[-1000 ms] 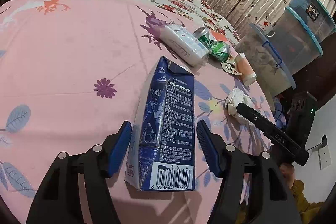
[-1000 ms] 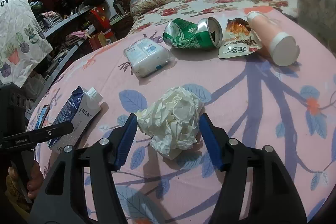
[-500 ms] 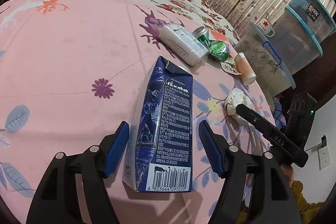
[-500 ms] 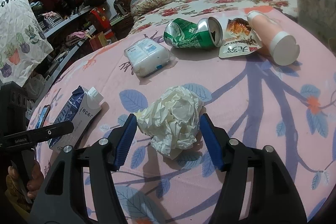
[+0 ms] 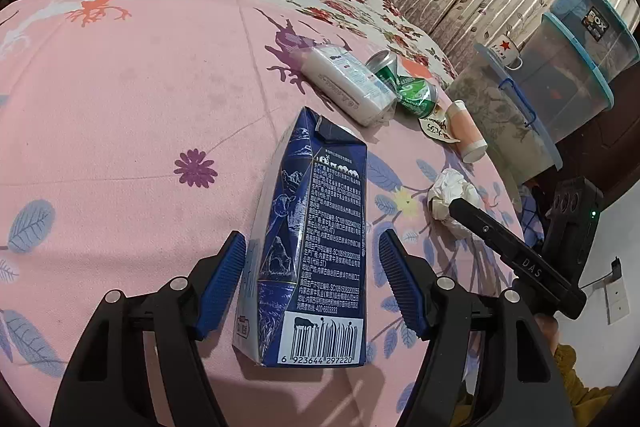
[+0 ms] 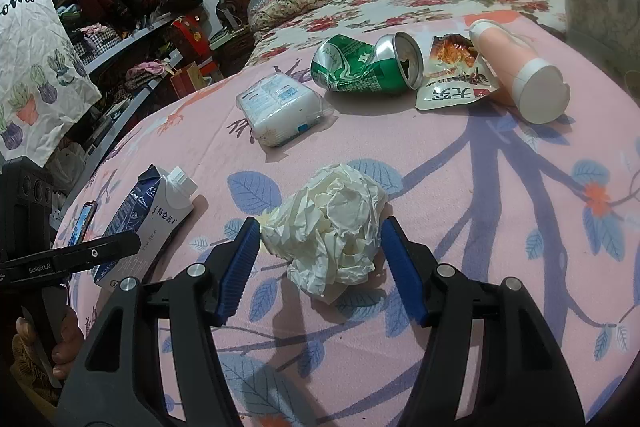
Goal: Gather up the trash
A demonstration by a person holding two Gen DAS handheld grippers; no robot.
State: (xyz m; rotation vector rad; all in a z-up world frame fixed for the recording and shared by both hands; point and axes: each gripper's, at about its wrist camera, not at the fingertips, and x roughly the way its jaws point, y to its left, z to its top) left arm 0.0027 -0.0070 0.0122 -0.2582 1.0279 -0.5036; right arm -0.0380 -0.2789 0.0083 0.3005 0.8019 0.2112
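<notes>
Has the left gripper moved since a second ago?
Yes. The left gripper has backed slightly off along the milk carton: its fingers reach less far past the barcode end, and the purple flower sits lower.

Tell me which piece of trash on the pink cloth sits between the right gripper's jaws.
The crumpled paper ball. The milk carton lies by the left gripper; the rest lies farther off.

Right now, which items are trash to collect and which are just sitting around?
Trash: milk carton, crumpled paper, crushed green can, snack wrapper, pink tube, tissue pack.
Lying about: phone, storage bins, mug.
</notes>
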